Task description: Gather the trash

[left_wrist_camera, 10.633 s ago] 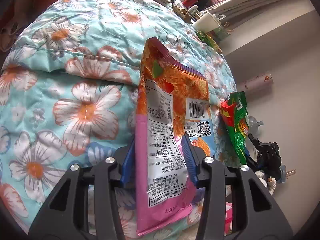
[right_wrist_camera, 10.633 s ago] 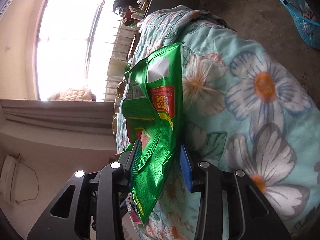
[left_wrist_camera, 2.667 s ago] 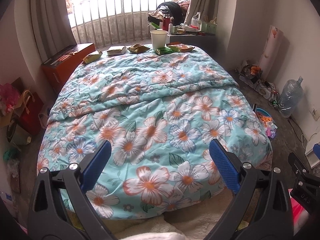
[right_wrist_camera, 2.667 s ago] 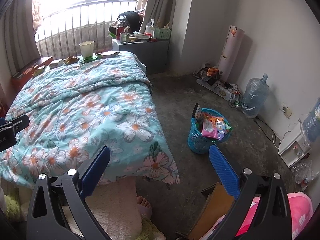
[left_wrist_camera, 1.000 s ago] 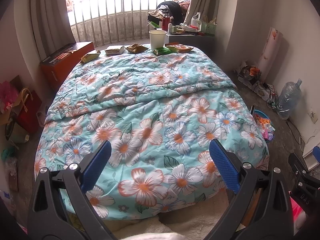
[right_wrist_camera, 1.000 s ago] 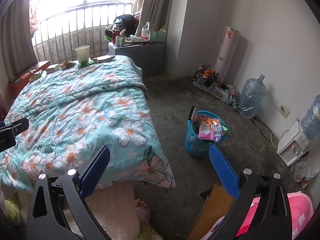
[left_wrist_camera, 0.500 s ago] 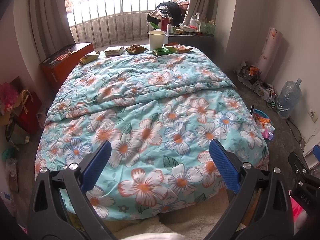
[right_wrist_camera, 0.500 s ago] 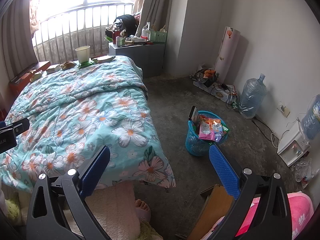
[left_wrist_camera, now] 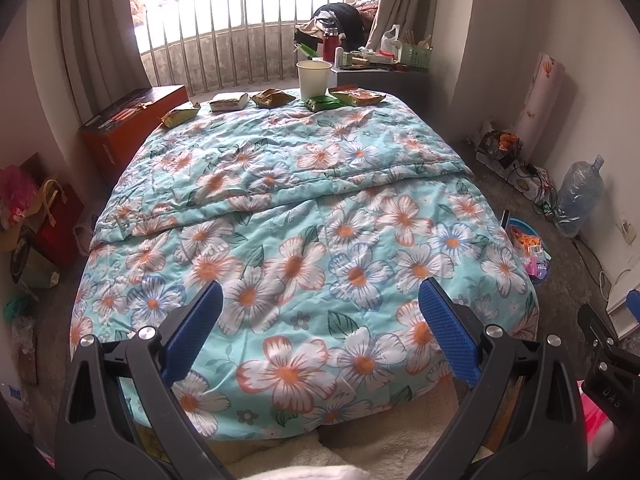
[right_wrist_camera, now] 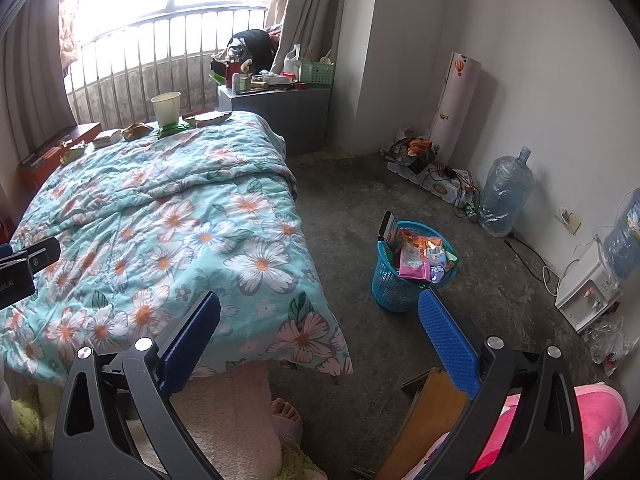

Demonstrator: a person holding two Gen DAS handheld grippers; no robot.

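My left gripper [left_wrist_camera: 320, 316] is open and empty, held above the foot of the bed [left_wrist_camera: 280, 208] with its floral quilt. Several snack wrappers lie along the bed's far edge: a green one [left_wrist_camera: 322, 102], an orange one [left_wrist_camera: 358, 97], a brown one [left_wrist_camera: 273, 97], a pale one [left_wrist_camera: 227, 102] and a yellow-green one [left_wrist_camera: 181, 114], beside a paper cup [left_wrist_camera: 314, 78]. My right gripper [right_wrist_camera: 320, 322] is open and empty, near the bed's foot corner. A blue trash basket [right_wrist_camera: 390, 280] stands on the floor, holding wrappers [right_wrist_camera: 420, 258]. It also shows in the left wrist view [left_wrist_camera: 520, 226].
A grey nightstand [right_wrist_camera: 280, 114] with clutter stands by the window railing. A water jug [right_wrist_camera: 505, 196], cables and a paper roll [right_wrist_camera: 456, 104] line the right wall. An orange box [left_wrist_camera: 132, 120] and bags [left_wrist_camera: 56, 216] sit left of the bed. A wooden board [right_wrist_camera: 428, 428] and pink cloth [right_wrist_camera: 592, 428] are near my right gripper.
Both grippers held snack bags earlier and now are open and empty; those bags lie in the basket. Over the last second the views have barely shifted.
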